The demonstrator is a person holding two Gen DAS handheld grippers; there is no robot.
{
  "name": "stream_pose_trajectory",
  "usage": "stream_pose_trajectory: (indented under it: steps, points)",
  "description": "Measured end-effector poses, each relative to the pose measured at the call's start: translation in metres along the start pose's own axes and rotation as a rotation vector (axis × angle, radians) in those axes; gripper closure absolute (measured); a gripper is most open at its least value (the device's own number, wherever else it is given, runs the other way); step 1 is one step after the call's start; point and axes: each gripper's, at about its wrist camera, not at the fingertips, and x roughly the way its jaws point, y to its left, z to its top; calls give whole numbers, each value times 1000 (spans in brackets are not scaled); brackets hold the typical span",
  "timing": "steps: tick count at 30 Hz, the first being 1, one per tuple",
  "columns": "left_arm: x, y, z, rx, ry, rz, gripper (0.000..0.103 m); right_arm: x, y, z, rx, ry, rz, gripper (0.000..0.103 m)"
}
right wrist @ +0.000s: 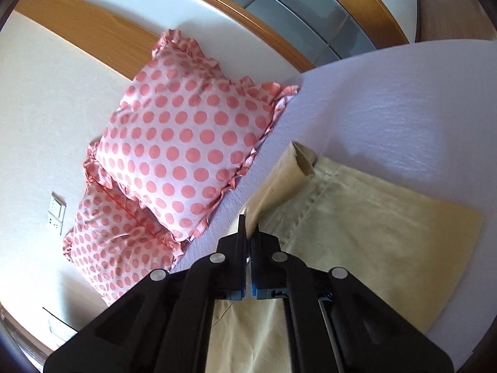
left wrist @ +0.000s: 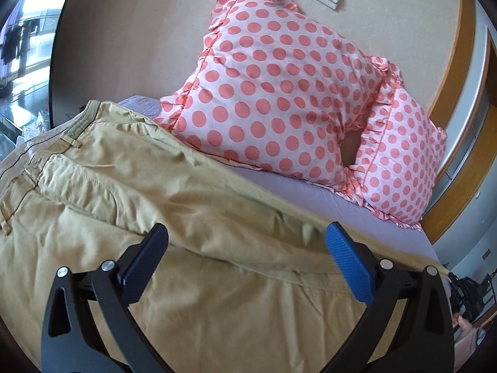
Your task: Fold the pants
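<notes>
My left tongs (left wrist: 247,242) stand wide apart over the pants (left wrist: 124,192), gripping nothing. The pants lie spread on the bed (left wrist: 310,192), waistband away from me, beside two dotted pillows (left wrist: 279,87). My right tongs (right wrist: 248,227) are pressed together on a fold of pant leg (right wrist: 357,217) near its hem.

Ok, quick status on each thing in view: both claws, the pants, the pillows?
Left claw: open, over the pants, gripping nothing.
Right claw: shut on the pants' edge.
Khaki pants: spread on the bed, wrinkled, one leg partly lifted.
Polka-dot pillows: propped against the wall.
</notes>
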Motion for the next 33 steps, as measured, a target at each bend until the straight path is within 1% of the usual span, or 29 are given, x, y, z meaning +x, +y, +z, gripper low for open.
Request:
stream_pose_trajectory:
  steps: [4,7,8,9,10,11,12,13,14,15,17,19,20,22,23,25,27,28,30,33]
  points:
    - [47,22,34,-107,86,37,4,-8,-4,0,10,-1,11,101]
    - [88,39,58,-159,143,83,19,-9,-7,-1,19,4,15,101]
    - [101,45,65,-174,157,107,30,-9,-8,-1,21,4,16,101]
    - [114,53,71,-193,175,124,46,-9,-8,-2,24,4,17,101]
    - [124,62,75,-219,188,120,58,-10,-8,-2,25,3,19,101]
    - [130,71,76,-255,199,108,88,-11,-8,-3,26,1,23,101]
    - [129,78,75,-295,202,106,97,-13,-7,-3,27,1,28,101]
    - [121,83,72,-318,192,96,97,-14,-7,-3,24,2,34,101]
    - [108,82,68,-311,170,89,99,-17,-5,-3,15,-2,33,101]
    - [90,79,64,-283,142,89,99,-20,-4,-2,5,-9,31,101]
    - [43,71,48,-227,75,88,99,-28,-4,1,-8,-27,24,101]
    - [-10,68,23,-189,27,79,99,-37,-5,3,-22,-44,6,101]
    - [-34,68,7,-179,16,81,99,-42,-7,3,-27,-50,-3,101]
    - [-71,73,-27,-183,16,83,99,-52,-13,2,-30,-57,-19,101]
    - [-83,75,-44,-190,26,89,99,-56,-17,1,-31,-58,-28,101]
    - [-98,80,-76,-211,57,108,99,-62,-26,-1,-26,-55,-52,101]
    - [-105,87,-97,-237,81,126,99,-64,-35,-5,-15,-45,-77,101]
    - [-107,89,-105,-251,88,122,99,-64,-40,-7,-8,-38,-89,101]
    - [-112,91,-115,-265,81,118,99,-65,-46,-9,0,-31,-107,101]
    - [-119,91,-120,-259,65,110,99,-68,-51,-12,6,-26,-118,101]
